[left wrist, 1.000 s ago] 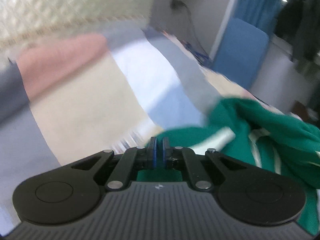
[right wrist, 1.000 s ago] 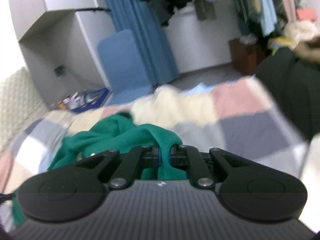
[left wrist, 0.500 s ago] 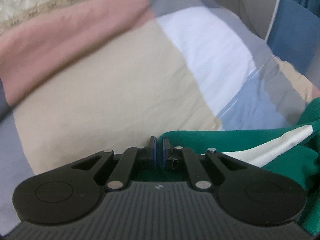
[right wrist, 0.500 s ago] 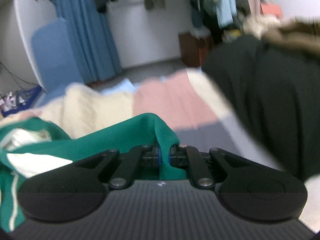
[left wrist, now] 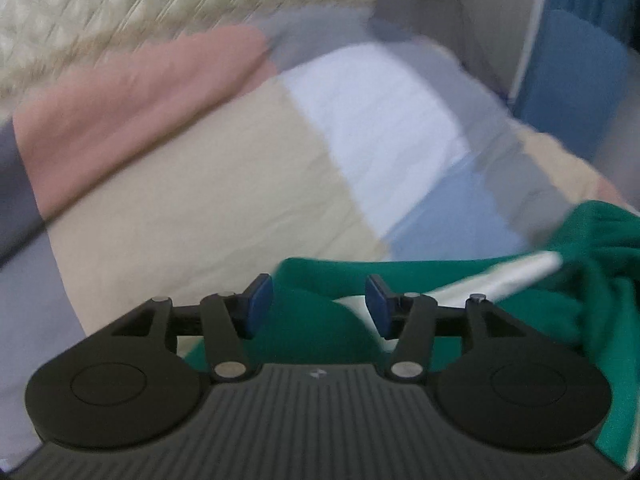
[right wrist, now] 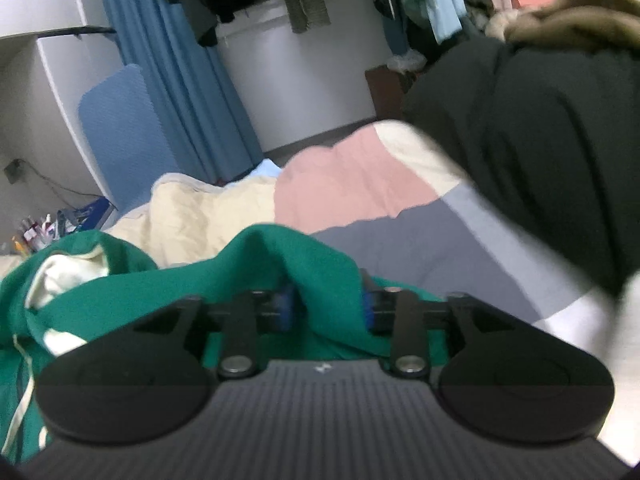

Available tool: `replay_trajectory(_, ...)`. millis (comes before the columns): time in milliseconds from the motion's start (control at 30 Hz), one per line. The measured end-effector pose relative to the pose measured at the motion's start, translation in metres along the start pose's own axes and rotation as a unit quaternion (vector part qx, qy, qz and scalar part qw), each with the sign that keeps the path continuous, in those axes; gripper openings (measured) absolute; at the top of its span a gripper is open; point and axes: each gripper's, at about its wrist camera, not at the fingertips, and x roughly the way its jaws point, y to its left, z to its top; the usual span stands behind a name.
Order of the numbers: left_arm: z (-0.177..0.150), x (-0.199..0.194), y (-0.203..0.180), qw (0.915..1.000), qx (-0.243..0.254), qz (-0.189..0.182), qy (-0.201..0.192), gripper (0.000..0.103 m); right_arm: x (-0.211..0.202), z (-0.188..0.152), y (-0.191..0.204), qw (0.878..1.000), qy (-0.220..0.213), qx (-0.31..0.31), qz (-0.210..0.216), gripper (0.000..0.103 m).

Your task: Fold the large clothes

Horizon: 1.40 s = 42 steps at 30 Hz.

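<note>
A green garment (left wrist: 608,264) with a cream lining lies bunched on the patchwork bedspread (left wrist: 200,208). In the left wrist view my left gripper (left wrist: 318,306) is low over the garment's near edge. Its jaws are opening, and a hump of green cloth sits loose between the blue pads (left wrist: 258,304). In the right wrist view the same green garment (right wrist: 256,256) rises in a ridge between the jaws of my right gripper (right wrist: 326,308). These jaws are opening too, and the fabric drapes over the pads (right wrist: 285,308) without being pinched.
A dark coat (right wrist: 540,140) with a fur-trimmed hood (right wrist: 580,20) lies on the bedspread (right wrist: 400,248) to the right. Behind the bed stand a blue padded panel (right wrist: 116,128), a blue curtain (right wrist: 172,80) and hanging clothes. A quilted headboard (left wrist: 120,8) lines the far left.
Both grippers were shut on the green garment and now stand with jaws apart. Both have sunk toward the bed, and the cloth has settled onto it.
</note>
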Motion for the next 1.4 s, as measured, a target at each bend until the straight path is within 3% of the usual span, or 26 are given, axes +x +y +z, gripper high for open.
replay_trajectory(33, -0.001, -0.012, -0.007, 0.9998, 0.015, -0.005, -0.009, 0.057, -0.006, 0.001, -0.001, 1.000, -0.003, -0.006, 0.003, 0.054)
replay_trajectory(100, -0.003, -0.033, -0.018, 0.9989, 0.037, -0.017, -0.025, 0.058, -0.028, 0.004, 0.000, 1.000, -0.012, -0.011, 0.015, 0.062)
replay_trajectory(233, -0.013, -0.075, -0.039, 0.9949, 0.057, -0.074, -0.037, 0.058, -0.061, 0.013, 0.004, 0.999, -0.030, -0.011, 0.037, 0.075)
replay_trajectory(400, -0.038, -0.110, -0.065, 0.9871, 0.069, -0.142, -0.024, 0.058, -0.069, 0.028, 0.032, 0.996, -0.019, -0.012, 0.084, 0.075)
replay_trajectory(600, -0.073, -0.122, -0.096, 0.9762, 0.089, -0.198, 0.002, 0.058, -0.019, 0.026, 0.097, 0.992, 0.039, -0.018, 0.118, 0.075)
replay_trajectory(733, -0.072, -0.113, -0.107, 0.9722, 0.075, -0.222, 0.000, 0.058, 0.028, 0.018, 0.131, 0.990, 0.065, -0.015, 0.121, 0.075)
replay_trajectory(900, -0.070, -0.086, -0.122, 0.9664, 0.075, -0.246, 0.001, 0.058, 0.081, 0.009, 0.177, 0.988, 0.077, -0.058, 0.119, 0.074)
replay_trajectory(967, -0.072, -0.073, -0.130, 0.9630, 0.079, -0.257, 0.015, 0.058, 0.096, 0.007, 0.192, 0.987, 0.082, -0.065, 0.122, 0.069)
replay_trajectory(1033, -0.075, -0.064, -0.133, 0.9613, 0.078, -0.263, 0.022, 0.058, 0.110, 0.008, 0.210, 0.986, 0.095, -0.085, 0.109, 0.039)
replay_trajectory(1100, -0.077, -0.054, -0.135, 0.9607, 0.076, -0.266, 0.028, 0.058, 0.119, 0.015, 0.229, 0.984, 0.102, -0.115, 0.088, 0.021)
replay_trajectory(1233, -0.083, -0.039, -0.132, 0.9573, 0.064, -0.281, 0.027, 0.058, 0.131, 0.048, 0.282, 0.981, 0.064, -0.165, 0.074, 0.014)
replay_trajectory(1400, -0.081, -0.023, -0.125, 0.9590, 0.058, -0.277, 0.020, 0.058, 0.140, 0.100, 0.379, 0.966, 0.012, -0.238, 0.096, 0.013)
